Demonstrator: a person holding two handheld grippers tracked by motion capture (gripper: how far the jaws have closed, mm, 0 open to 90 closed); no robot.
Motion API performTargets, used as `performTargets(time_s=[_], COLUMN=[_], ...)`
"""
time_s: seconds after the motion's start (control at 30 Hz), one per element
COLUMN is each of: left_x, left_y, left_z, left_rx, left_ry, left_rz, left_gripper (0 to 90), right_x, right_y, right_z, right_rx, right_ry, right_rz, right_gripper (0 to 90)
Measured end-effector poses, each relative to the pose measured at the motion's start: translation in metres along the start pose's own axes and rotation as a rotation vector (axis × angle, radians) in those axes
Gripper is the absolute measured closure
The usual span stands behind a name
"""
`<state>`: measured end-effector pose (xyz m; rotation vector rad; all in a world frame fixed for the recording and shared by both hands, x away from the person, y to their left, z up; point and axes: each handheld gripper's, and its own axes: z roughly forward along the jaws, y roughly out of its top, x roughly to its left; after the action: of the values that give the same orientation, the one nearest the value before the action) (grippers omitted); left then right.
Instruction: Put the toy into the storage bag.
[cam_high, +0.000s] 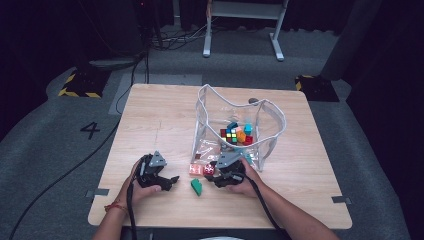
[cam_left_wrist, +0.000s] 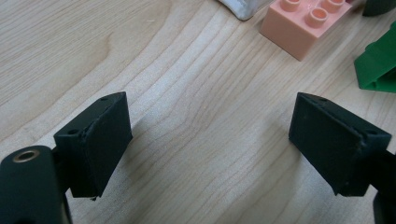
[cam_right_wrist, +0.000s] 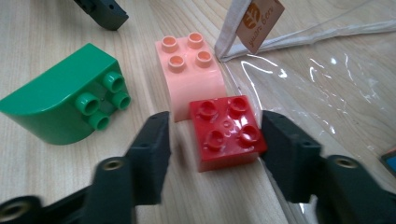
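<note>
R gripper (cam_right_wrist: 212, 140) jaws part-closed around red brick (cam_right_wrist: 227, 132), one pad touching, other w/ gap. L gripper (cam_left_wrist: 210, 140) wide, empty. Clear bag (cam_high: 270, 131) holds cube puzzle (cam_high: 231, 135) & bricks.

Both grippers are black: the left gripper (cam_high: 172, 180) and the right gripper (cam_high: 212, 176) each carry a grey three-cornered plate on top and trail a black cable toward the person. Their jaws are blocky black wedges with matte pads, small screw holes near the tips and brass-ringed holes at the base. The left wrist wears a red-and-gold bracelet (cam_high: 114, 206)
</note>
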<state>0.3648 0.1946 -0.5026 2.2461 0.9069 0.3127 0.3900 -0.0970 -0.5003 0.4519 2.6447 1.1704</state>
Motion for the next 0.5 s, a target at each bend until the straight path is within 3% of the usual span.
performTargets(time_s=[0.1,0.2,0.3,0.37,0.43,0.5], left_x=[0.000,0.000,0.000,0.000,0.000,0.000], left_y=[0.000,0.000,0.000,0.000,0.000,0.000], left_z=[0.000,0.000,0.000,0.000,0.000,0.000], left_rx=[-0.001,0.000,0.000,0.000,0.000,0.000], left_ry=[0.000,0.001,0.000,0.001,0.000,0.000], left_rz=[-0.001,0.000,-0.001,-0.001,-0.001,-0.001], left_gripper=[13.2,13.3,13.3,13.2,13.2,13.3], right_x=[-0.001,-0.004,-0.005,-0.005,-0.008,-0.007], right_y=[-0.001,-0.003,-0.007,-0.010,-0.015,-0.020], right_z=[-0.003,-0.009,-0.022,-0.030,-0.040,-0.051], right_rx=[0.015,-0.010,-0.007,-0.011,-0.025,-0.015], right_ry=[0.036,0.057,0.080,0.065,0.064,0.042], right_rz=[0.018,0.007,0.037,0.049,0.029,0.057], right_gripper=[59.5,59.9,59.9,59.9,59.8,59.9])
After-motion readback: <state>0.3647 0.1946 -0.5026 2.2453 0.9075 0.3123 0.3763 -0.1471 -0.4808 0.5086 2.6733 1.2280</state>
